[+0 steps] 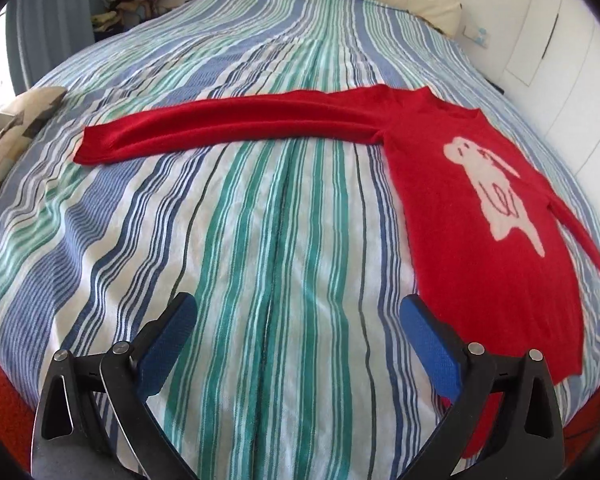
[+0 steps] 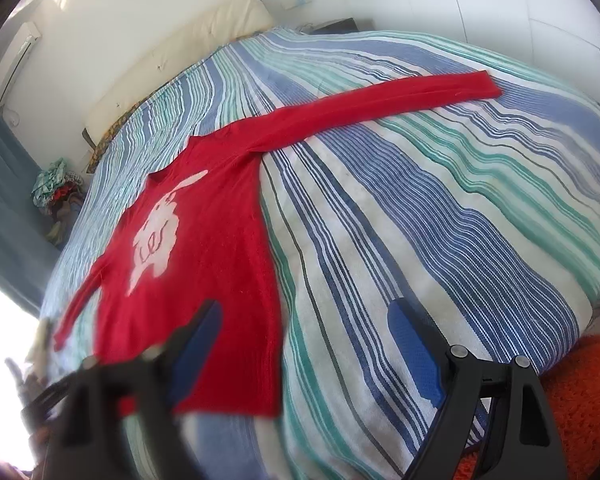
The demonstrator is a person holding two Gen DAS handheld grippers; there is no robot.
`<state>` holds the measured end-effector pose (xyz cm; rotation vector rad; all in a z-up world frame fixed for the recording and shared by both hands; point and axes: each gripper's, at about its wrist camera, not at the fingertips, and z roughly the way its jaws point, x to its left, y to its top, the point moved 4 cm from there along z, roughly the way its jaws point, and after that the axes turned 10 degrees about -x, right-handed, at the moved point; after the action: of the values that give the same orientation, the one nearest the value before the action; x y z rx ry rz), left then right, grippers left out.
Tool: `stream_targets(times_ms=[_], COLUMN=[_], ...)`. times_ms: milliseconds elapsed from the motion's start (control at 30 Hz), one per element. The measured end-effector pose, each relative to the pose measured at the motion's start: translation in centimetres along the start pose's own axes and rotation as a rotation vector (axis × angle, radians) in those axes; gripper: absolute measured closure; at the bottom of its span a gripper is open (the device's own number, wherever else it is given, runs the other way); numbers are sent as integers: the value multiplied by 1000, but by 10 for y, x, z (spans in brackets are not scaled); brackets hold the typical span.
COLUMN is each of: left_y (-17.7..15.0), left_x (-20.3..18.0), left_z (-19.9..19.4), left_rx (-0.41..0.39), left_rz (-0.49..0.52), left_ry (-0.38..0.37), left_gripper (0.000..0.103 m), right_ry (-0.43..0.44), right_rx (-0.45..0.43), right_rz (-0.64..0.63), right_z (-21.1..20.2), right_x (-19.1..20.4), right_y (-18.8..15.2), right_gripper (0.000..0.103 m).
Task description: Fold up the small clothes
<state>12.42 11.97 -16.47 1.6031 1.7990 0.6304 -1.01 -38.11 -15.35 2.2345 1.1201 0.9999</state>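
We are right at the start of the fold here: the red sweater (image 1: 488,248) lies face up and flat on the striped bedspread (image 1: 260,240), its white animal motif (image 1: 496,188) showing, and nothing on it is folded over yet. In the left wrist view one long sleeve (image 1: 228,124) stretches straight out across the bed, well away from the body of the garment, while the other sleeve (image 1: 580,236) runs down close along the far side seam. Our left gripper (image 1: 298,340) hangs over bare bedspread just beside the hem, jaws spread wide with nothing between them. Our right gripper (image 2: 304,344) looks down over the lower corner of the sweater, jaws likewise spread and empty; one finger is blurred, so we cannot tell whether it brushes the knit. As we read it, we are lining up for the first grasp, and the next move calls for pinching a single layer of soft knit, most likely the outstretched cuff or the hem corners, without snagging the bedspread beneath, then carrying it across the chest so the edge lands square. The knit looks limp, so it will probably sag and drag if we lift from one point only. As for writing, we see no brand, tag or legible lettering anywhere; the motif carries thin red lines, but they read as drawing, not words.
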Motion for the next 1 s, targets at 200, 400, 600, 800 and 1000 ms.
stream_targets(times_ms=[200, 400, 600, 800, 1000], left_y=[1, -21, -25, -28, -30], left_x=[19, 26, 22, 20, 19], left_z=[27, 30, 35, 37, 37], left_rx=[24, 56, 51, 30, 12], left_rz=[-23, -18, 14, 39, 51], left_ry=[68, 88, 123, 142, 153], left_gripper=[1, 1, 1, 1, 0], right_ry=[63, 94, 42, -21, -81], right_rx=[-61, -124, -66, -82, -134], right_rz=[110, 375, 632, 648, 665], right_z=[3, 37, 93, 126, 149], right_x=[-19, -89, -163, -188, -204], right_y=[60, 145, 166, 180, 189], right_gripper=[19, 19, 19, 24, 38])
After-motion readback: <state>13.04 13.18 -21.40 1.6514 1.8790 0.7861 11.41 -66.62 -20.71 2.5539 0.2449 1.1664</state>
